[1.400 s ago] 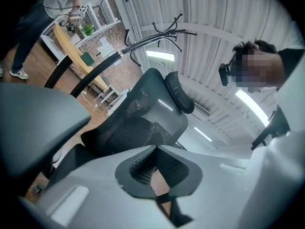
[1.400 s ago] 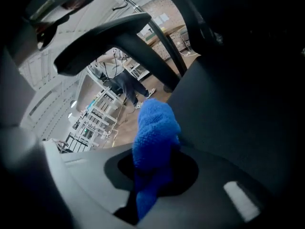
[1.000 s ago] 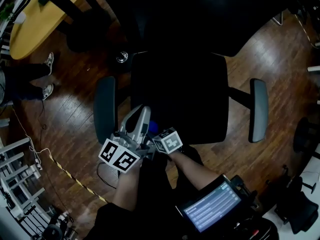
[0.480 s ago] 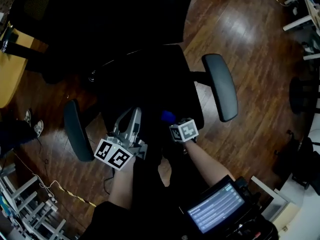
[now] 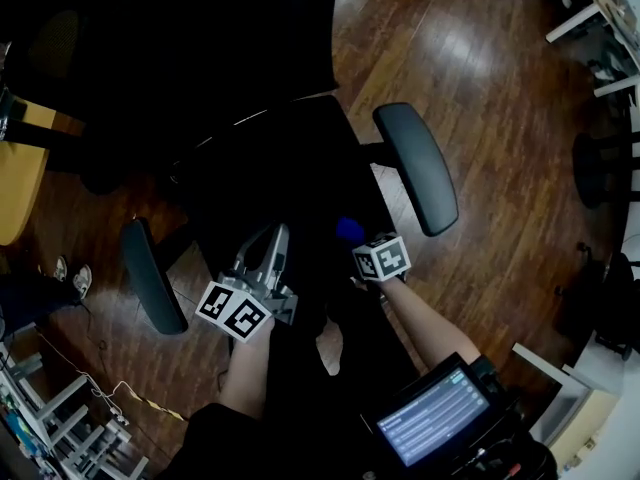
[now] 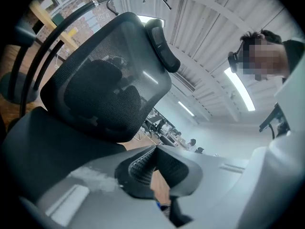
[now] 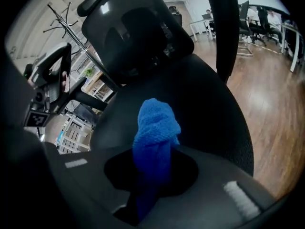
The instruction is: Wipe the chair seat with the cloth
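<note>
The black chair seat (image 5: 290,173) fills the middle of the head view, its backrest (image 6: 109,92) rising in front of the left gripper. A blue cloth (image 7: 156,128) sticks up out of my right gripper (image 7: 155,163), which is shut on it. In the head view the cloth (image 5: 349,230) hangs over the seat's front right part, just ahead of the right gripper (image 5: 354,240). My left gripper (image 5: 276,240) is over the seat's front left, its jaws shut with nothing between them, as the left gripper view (image 6: 153,150) shows.
Two grey armrests flank the seat, one at the right (image 5: 415,166) and one at the left (image 5: 152,273). Wooden floor (image 5: 480,88) lies all round. A yellow table (image 5: 18,183) edge is at the far left, and a lit tablet (image 5: 425,420) is near my body.
My right gripper has carried the blue cloth to the right, away from the left gripper. The head view has swung, so the chair now sits turned in the frame.
</note>
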{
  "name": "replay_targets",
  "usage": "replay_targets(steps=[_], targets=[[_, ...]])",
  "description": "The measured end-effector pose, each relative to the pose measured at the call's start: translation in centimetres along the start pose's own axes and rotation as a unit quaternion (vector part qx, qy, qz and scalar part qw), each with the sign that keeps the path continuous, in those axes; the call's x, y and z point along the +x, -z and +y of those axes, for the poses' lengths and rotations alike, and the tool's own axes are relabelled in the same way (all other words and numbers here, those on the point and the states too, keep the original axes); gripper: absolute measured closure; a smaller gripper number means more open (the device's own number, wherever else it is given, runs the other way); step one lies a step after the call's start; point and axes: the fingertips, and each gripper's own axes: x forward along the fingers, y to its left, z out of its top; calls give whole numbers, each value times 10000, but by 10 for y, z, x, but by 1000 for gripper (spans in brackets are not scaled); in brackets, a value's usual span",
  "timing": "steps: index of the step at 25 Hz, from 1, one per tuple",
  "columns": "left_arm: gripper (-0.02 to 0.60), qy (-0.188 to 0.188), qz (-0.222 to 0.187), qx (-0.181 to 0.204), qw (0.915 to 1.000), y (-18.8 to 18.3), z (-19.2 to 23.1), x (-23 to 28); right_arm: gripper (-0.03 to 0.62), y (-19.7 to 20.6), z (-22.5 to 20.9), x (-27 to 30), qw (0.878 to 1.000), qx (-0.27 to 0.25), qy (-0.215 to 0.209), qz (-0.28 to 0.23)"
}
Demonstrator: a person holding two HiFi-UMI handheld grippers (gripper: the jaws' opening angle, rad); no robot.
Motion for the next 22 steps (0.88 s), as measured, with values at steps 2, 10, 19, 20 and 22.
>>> replay_targets(steps=[2, 10, 19, 20, 22], targets=[[589, -56, -53, -8, 10000, -9, -2, -7, 545, -16, 17, -10, 9995, -106, -213, -227], [589, 95, -581, 268, 9979, -119, -88, -69, 545, -152, 222, -186, 9232, -179, -2787, -2641], [589, 911, -1677, 772, 9786, -233, -175, -122, 545, -231, 344, -331, 8185, -1203, -3894, -4049], [589, 876, -1751, 860, 9769, -235, -177, -128, 545, -231, 348, -334, 8147, -1214, -3917, -4100], [589, 822, -1849, 958, 9746, -238, -177, -136, 545, -233, 353, -334, 8119, -1233, -3933, -4135]])
